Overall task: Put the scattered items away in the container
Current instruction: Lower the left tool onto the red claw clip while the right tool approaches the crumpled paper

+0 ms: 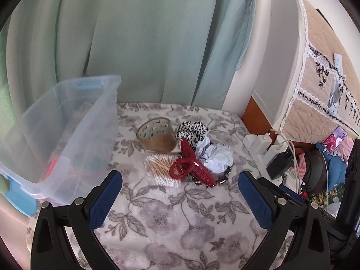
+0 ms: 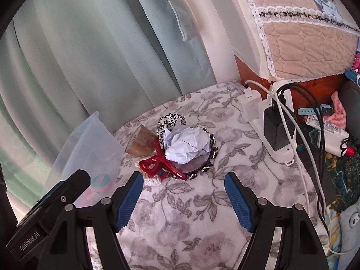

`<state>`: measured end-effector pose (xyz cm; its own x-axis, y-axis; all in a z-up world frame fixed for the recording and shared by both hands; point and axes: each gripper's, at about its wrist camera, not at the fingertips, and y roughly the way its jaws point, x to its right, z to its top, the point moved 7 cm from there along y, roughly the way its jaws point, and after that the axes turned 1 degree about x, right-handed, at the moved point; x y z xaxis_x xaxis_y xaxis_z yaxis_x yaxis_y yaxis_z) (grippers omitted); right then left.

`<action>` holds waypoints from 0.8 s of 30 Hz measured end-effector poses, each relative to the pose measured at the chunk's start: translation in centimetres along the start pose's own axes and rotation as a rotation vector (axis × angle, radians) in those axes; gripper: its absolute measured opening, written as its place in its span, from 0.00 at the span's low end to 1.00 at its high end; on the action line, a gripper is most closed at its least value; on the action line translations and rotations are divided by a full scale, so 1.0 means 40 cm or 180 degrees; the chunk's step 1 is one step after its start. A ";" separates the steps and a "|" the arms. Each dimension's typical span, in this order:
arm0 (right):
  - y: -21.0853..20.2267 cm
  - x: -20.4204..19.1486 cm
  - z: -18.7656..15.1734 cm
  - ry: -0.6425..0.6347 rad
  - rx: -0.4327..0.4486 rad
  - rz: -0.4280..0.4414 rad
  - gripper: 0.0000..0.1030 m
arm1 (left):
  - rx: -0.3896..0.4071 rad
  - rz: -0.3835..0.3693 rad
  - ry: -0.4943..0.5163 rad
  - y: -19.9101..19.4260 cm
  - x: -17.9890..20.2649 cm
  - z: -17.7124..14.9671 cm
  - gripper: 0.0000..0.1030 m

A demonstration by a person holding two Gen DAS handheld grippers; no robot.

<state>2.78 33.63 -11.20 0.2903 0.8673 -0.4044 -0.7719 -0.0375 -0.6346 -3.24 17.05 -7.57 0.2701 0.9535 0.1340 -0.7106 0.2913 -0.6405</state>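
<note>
Our left tongs (image 1: 180, 193) hang wide open over the floral blanket (image 1: 171, 225), gripping nothing, and our right tongs (image 2: 183, 190) are spread open the same way.

Just ahead of both tongs we see the scattered pile. Nearest the left tongs lie the red clip (image 1: 191, 168) and the swabs (image 1: 160, 167), the clip resting partly on the swab pack. Beyond them stands the tape (image 1: 157, 136), with the scrunchie (image 1: 191, 130) just to its right and the paper (image 1: 216, 156) beside the clip. From the right tongs, the paper (image 2: 185, 144) sits on a dark, studded round item we cannot identify.

Ahead and left of the left tongs stands the bin (image 1: 67, 121), beside the tape; some coloured things show through its wall. To the right of the right tongs lies a power strip (image 2: 276, 121) with chargers plugged in.
</note>
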 end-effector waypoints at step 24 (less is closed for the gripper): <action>0.197 0.042 0.010 -0.0135 -0.0183 -0.0078 0.76 | -0.0282 -0.0339 0.0060 0.202 -0.005 -0.012 1.00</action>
<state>-3.04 34.99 -16.62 0.2837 0.8885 -0.3608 -0.7308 -0.0433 -0.6813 -8.73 19.18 -13.15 0.3536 0.9157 0.1911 -0.6174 0.3819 -0.6877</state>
